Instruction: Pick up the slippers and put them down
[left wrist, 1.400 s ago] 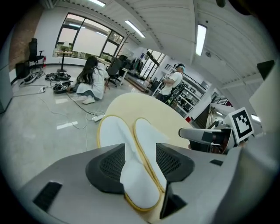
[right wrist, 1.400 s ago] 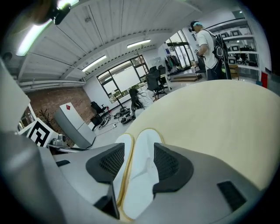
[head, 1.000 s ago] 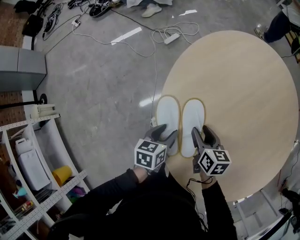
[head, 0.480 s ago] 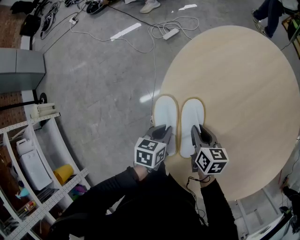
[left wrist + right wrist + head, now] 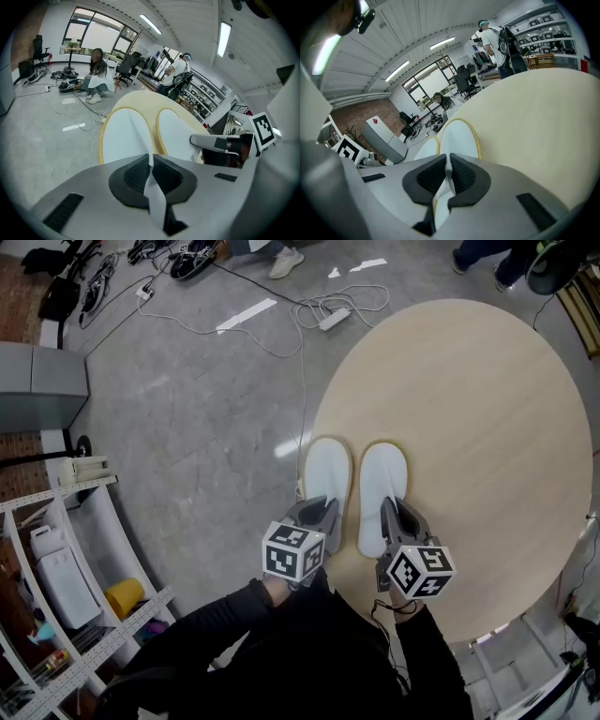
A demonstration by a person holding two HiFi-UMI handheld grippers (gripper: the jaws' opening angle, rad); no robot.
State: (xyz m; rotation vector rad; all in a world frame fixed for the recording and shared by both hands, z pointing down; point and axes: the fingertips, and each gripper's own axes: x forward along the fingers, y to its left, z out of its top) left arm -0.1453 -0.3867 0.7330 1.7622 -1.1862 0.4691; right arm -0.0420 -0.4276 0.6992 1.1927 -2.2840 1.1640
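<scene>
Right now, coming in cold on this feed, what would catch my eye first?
Two white, yellow-edged slippers lie side by side at the near edge of the round wooden table. The left gripper is pinched shut on fabric at the near end of the left slipper, and the right gripper likewise on the right slipper. Beyond the table, a white power strip lies on the grey floor.

No legible txt or labels.
</scene>
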